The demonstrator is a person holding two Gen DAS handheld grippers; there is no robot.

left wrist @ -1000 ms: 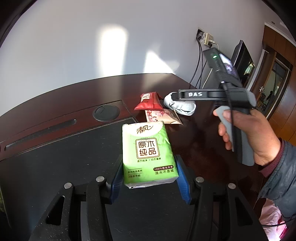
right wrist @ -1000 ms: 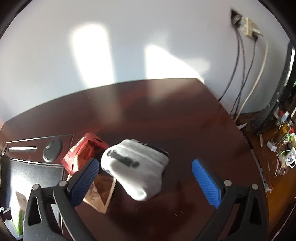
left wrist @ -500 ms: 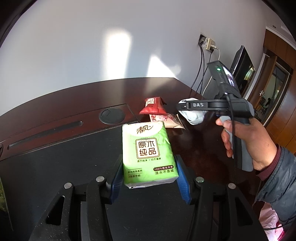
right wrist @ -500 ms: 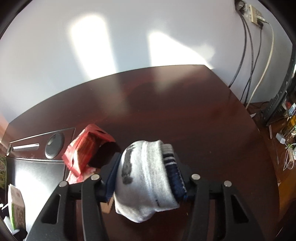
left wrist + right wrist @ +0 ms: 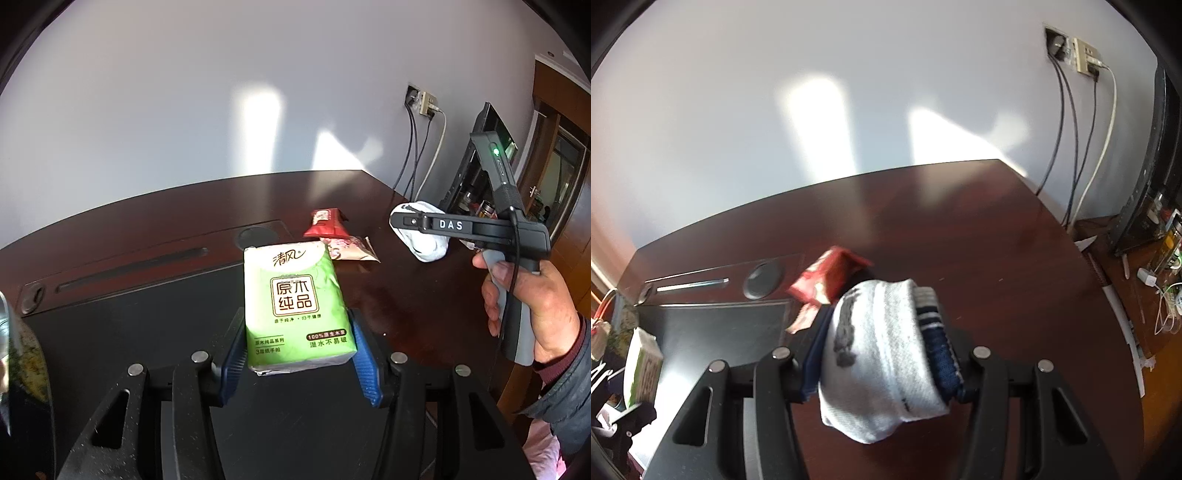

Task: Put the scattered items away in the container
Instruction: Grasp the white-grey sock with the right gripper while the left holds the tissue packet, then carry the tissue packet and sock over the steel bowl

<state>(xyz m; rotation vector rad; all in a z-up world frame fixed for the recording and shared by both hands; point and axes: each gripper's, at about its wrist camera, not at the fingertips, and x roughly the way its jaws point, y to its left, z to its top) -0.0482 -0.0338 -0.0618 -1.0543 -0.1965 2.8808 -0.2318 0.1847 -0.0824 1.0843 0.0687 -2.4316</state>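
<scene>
My left gripper [image 5: 298, 354] is shut on a green tissue pack [image 5: 295, 306] and holds it above the black desk mat [image 5: 129, 332]. My right gripper [image 5: 886, 365] is shut on a rolled white sock with a navy cuff [image 5: 882, 354], lifted off the dark wooden desk; it also shows in the left wrist view [image 5: 421, 236]. A red snack packet [image 5: 325, 229] and a pink-patterned sachet [image 5: 351, 249] lie on the desk behind the tissue pack. The red packet [image 5: 831, 277] sits just beyond the sock. The container is not clearly in view.
A round grommet [image 5: 255, 236] and a slot [image 5: 129, 266] are set in the desk's back strip. Cables [image 5: 1067, 147] hang from wall sockets at the right. A monitor [image 5: 491, 147] stands far right. A patterned object [image 5: 26, 350] sits at the left edge.
My right gripper closed on the sock a second ago and has since lifted it up and to the right. My left gripper holds the tissue pack throughout and has risen slightly.
</scene>
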